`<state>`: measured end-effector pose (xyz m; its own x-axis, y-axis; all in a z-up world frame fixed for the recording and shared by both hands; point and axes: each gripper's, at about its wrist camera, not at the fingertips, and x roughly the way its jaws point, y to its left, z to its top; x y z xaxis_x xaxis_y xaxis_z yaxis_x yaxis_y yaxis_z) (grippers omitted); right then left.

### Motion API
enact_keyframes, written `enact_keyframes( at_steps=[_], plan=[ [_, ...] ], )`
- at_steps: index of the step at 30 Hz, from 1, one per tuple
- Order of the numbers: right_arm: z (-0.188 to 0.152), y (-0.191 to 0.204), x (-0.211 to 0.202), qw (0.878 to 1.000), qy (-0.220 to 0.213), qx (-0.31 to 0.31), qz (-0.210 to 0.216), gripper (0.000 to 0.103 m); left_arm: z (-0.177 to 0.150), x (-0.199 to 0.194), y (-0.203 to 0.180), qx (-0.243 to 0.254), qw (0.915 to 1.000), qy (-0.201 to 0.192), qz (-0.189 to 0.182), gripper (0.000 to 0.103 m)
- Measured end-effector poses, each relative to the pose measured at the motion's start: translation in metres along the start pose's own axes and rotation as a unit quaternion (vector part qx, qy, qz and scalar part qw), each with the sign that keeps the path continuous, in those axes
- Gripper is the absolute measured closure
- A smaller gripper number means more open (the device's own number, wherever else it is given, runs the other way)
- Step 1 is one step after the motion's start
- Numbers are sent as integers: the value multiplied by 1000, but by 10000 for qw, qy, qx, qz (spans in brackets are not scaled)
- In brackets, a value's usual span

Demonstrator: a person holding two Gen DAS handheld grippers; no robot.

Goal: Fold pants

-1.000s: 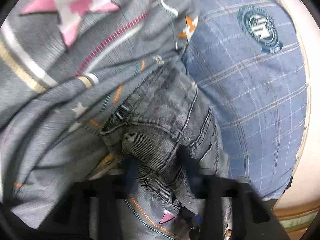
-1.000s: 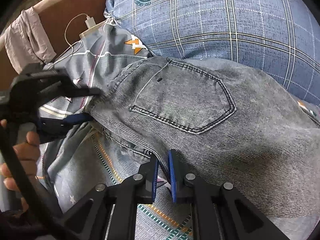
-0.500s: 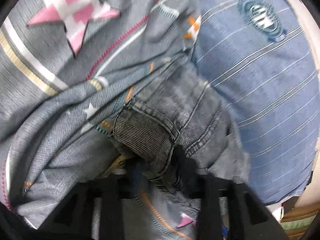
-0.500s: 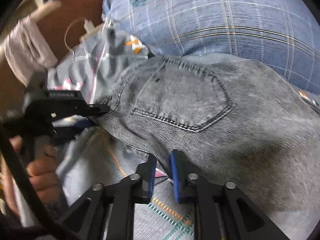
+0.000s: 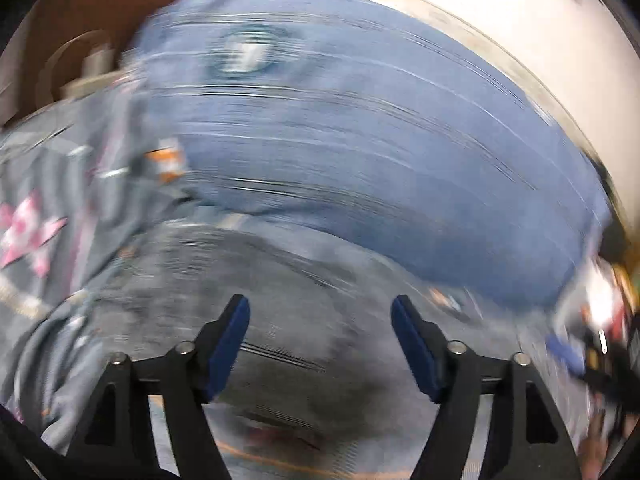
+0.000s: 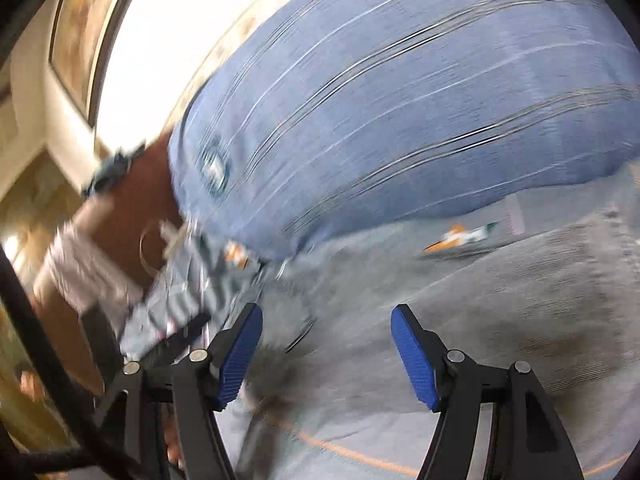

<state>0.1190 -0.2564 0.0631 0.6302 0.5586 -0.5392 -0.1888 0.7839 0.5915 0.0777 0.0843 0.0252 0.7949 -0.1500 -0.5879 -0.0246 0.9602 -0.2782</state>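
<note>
The grey denim pants lie on the patterned grey bedsheet, just below a blue plaid pillow. Both views are motion-blurred. My left gripper is open and empty, its blue pads spread above the denim. My right gripper is open and empty too, above the pants with the pillow behind. The left gripper's black body shows at the left of the right wrist view.
A brown headboard with a pale cloth and a white charger cable is at the left. A cream wall rises behind the pillow. The bedsheet lies under the right gripper.
Both grippers have let go of the pants and opened wide. Both have pulled back and swung, so the views blur and the pillow fills more of each.
</note>
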Motion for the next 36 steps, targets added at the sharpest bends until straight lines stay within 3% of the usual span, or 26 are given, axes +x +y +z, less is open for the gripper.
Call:
enact_keyframes(
  at_steps=[4,8,11,14,17,19,25,31,36],
  plan=[
    [11,-54,-15,9959,-110,621,-646,33,-22,11,-42,942,9952,253,51,28],
    [21,-77,-26,9866,-91,855,-1390,33,-31,21,-79,1218,9912,510,-12,28],
    [26,-83,-44,9839,-125,834,-1575,33,-39,19,-101,1316,9894,613,-5,28],
    [31,-95,-69,9784,-285,940,-1818,33,-46,19,-131,1412,9870,682,-344,28],
    [32,-120,-95,9693,-450,1241,-2075,33,-58,20,-176,2001,9755,722,-552,28],
    [31,-137,-107,9646,-547,1489,-2108,33,-71,28,-210,2435,9632,897,-698,28],
    [28,-169,-126,9621,-554,1899,-1879,33,-94,48,-269,2906,9420,1209,-1165,28],
    [19,-191,-138,9577,-568,2290,-1651,34,-121,70,-307,3506,9153,1526,-1263,28],
    [14,-211,-134,9516,-514,2703,-1371,34,-131,88,-325,3629,9056,1735,-1346,29]
  ],
)
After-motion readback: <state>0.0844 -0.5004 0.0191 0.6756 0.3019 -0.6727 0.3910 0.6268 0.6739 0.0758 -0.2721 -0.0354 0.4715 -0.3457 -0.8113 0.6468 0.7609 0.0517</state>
